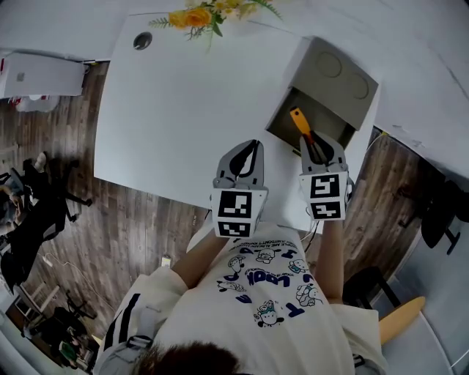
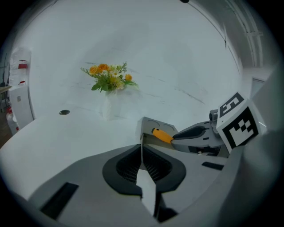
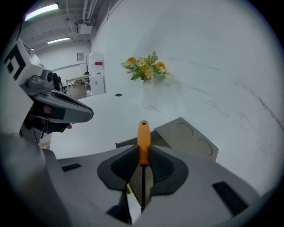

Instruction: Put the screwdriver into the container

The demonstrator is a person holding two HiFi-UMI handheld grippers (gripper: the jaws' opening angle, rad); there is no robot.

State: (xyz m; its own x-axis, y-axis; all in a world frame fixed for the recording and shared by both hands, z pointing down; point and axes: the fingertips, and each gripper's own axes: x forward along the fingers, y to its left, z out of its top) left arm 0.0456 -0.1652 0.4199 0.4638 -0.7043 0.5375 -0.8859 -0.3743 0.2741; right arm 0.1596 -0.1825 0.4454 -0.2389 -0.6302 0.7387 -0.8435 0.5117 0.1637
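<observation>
where the right gripper (image 3: 143,155) fills the foreground of its own view, the opening of the container (image 3: 191,141) is mostly hidden behind its jaws. these are clamped on the orange handle of the screwdriver (image 3: 143,141), whose dark shaft runs back between the pads with its tip out of sight. the left gripper (image 2: 142,153) hangs near the container, on its left, jaws together on nothing. only the head view shows the handle's end over the container's dark open side, the grey box sitting at the right edge of the white table (image 1: 183,110). the gripper views show mainly its panel with two round marks. well beyond the container, orange flowers (image 1: 199,15) are cut off by the head view's top edge, their vase hard to make out.
</observation>
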